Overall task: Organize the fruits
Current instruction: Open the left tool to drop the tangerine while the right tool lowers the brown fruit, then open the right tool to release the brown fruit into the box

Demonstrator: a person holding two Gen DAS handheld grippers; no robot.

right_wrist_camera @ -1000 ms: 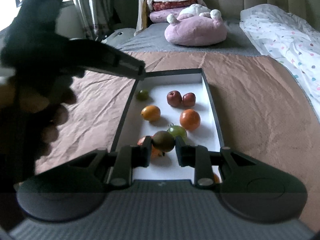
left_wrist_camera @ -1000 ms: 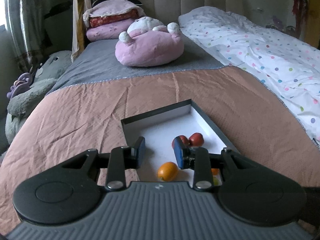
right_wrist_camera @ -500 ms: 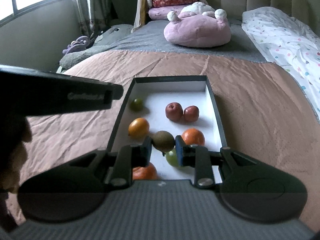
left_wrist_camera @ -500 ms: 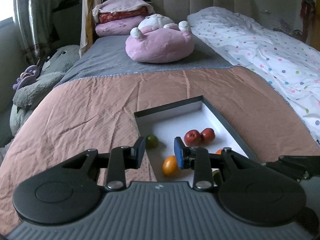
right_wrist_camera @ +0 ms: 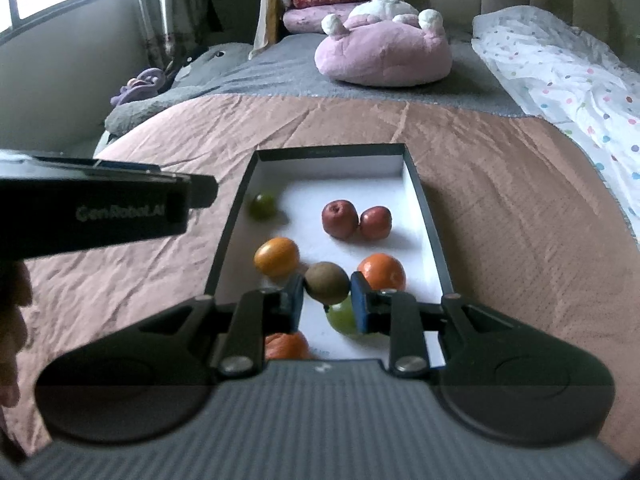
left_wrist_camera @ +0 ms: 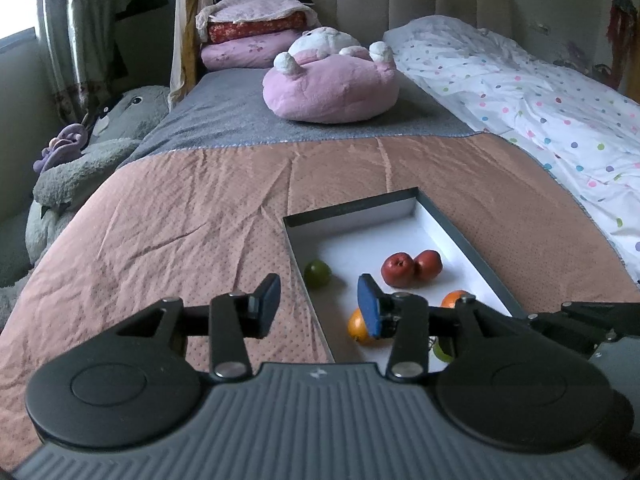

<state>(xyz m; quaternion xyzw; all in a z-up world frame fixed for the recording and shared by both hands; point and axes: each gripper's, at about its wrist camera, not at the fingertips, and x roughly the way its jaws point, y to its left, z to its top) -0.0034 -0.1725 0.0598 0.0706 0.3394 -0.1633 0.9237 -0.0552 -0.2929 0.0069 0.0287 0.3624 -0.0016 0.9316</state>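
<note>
A black-walled box with a white floor (right_wrist_camera: 424, 196) lies on the pink bedspread and holds fruit. My right gripper (right_wrist_camera: 327, 295) is shut on a brown kiwi (right_wrist_camera: 326, 282), held above the box's near half. Below it lie a green fruit (right_wrist_camera: 342, 319), an orange (right_wrist_camera: 381, 271), a yellow-orange fruit (right_wrist_camera: 277, 256), another orange (right_wrist_camera: 286, 346), two red apples (right_wrist_camera: 340, 218) and a small green fruit (right_wrist_camera: 263, 205). My left gripper (left_wrist_camera: 318, 302) is open and empty over the box's left wall (left_wrist_camera: 298, 256), near the small green fruit (left_wrist_camera: 317, 274) and red apples (left_wrist_camera: 398, 269).
A pink plush cushion (left_wrist_camera: 332, 84) sits on the grey blanket beyond the box. A polka-dot duvet (left_wrist_camera: 540, 92) lies to the right. Grey plush toys (left_wrist_camera: 100, 132) are at the bed's left edge. Stacked pillows (left_wrist_camera: 252, 36) rest by the headboard.
My left gripper has drifted left off the box, so the box sits further right in its view. My right gripper has lifted the kiwi and pulled back a little.
</note>
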